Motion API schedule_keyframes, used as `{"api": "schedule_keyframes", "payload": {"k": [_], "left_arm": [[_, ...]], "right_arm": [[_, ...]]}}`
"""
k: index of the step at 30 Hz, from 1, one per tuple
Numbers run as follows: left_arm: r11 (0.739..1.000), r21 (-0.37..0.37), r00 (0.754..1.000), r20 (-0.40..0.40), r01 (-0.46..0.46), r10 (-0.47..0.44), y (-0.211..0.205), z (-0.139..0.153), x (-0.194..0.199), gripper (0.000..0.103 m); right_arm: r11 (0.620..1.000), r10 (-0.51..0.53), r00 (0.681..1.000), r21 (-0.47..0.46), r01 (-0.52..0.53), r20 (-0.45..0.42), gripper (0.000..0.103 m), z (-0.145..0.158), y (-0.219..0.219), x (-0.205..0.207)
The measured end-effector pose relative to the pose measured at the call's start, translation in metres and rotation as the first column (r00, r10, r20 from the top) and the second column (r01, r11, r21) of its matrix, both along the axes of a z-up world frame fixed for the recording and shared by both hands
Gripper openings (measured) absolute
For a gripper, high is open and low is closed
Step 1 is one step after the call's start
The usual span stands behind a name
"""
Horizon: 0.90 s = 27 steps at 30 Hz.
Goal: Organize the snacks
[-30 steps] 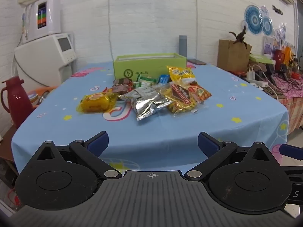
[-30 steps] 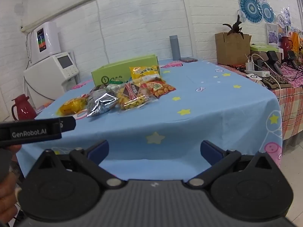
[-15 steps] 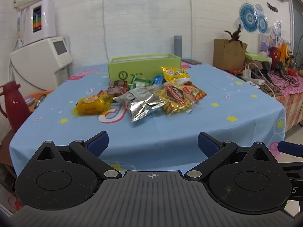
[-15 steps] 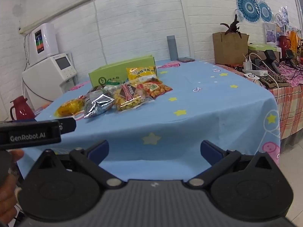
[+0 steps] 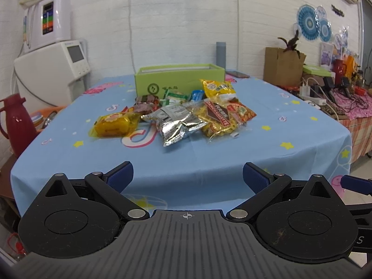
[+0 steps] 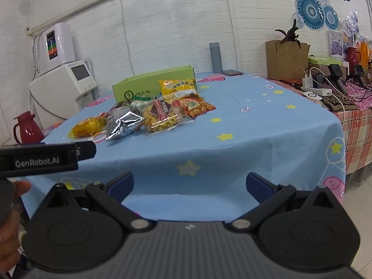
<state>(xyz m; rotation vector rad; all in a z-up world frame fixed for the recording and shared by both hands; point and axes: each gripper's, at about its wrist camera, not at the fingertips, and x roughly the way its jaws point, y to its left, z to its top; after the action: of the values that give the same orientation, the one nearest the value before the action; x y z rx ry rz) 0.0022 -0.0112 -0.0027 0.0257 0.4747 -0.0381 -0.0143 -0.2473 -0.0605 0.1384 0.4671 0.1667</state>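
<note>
Since every packet lies loose in a heap on the blue-clothed surface (image 5: 232, 162) and none can be seen inside the green box (image 5: 179, 79), the sorting appears not to have begun. The left tool (image 5: 187, 174) hangs short of the near edge of the surface with its blue-padded fingers (image 5: 121, 176) spread wide and nothing between them; the right tool (image 6: 189, 184) sits in the same way, spread and empty, off the near corner and well apart from the pile. The snacks cluster near the middle of the cloth, just in front of the box: a yellow-orange packet (image 5: 114, 125) at the left end, a crumpled silver foil bag (image 5: 176, 125) in the middle, a clear bag of yellow biscuits with a dark label (image 5: 217, 122) overlapping it on the right, a red-and-orange bag (image 5: 241, 112) beyond that, a yellow bag (image 5: 218, 88) leaning near the box front, and small brown, green and blue packets (image 5: 176, 97) tucked behind. The box stands open-topped, though its interior is hidden from both views, so whether anything already lies in it cannot be told. Judging by this, the whole job remains: each packet has yet to be picked up and, presumably, placed in the box.
</note>
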Motion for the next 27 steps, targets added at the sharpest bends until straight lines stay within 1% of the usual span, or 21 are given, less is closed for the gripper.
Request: {"api": "schedule_keyframes", "payload": {"k": [18, 27], "left_arm": [[1.0, -0.006, 1.0, -0.012, -0.001, 0.0, 0.001, -0.0065, 0.0017, 0.093], [1.0, -0.002, 1.0, -0.023, 0.007, -0.007, 0.0032, -0.0088, 0.0084, 0.093]], "right_arm": [[0.999, 0.016, 1.0, -0.046, -0.016, 0.004, 0.103, -0.0012, 0.0079, -0.0009], [0.999, 0.025, 1.0, -0.048, -0.024, 0.015, 0.103, -0.0022, 0.0079, -0.0023]]}}
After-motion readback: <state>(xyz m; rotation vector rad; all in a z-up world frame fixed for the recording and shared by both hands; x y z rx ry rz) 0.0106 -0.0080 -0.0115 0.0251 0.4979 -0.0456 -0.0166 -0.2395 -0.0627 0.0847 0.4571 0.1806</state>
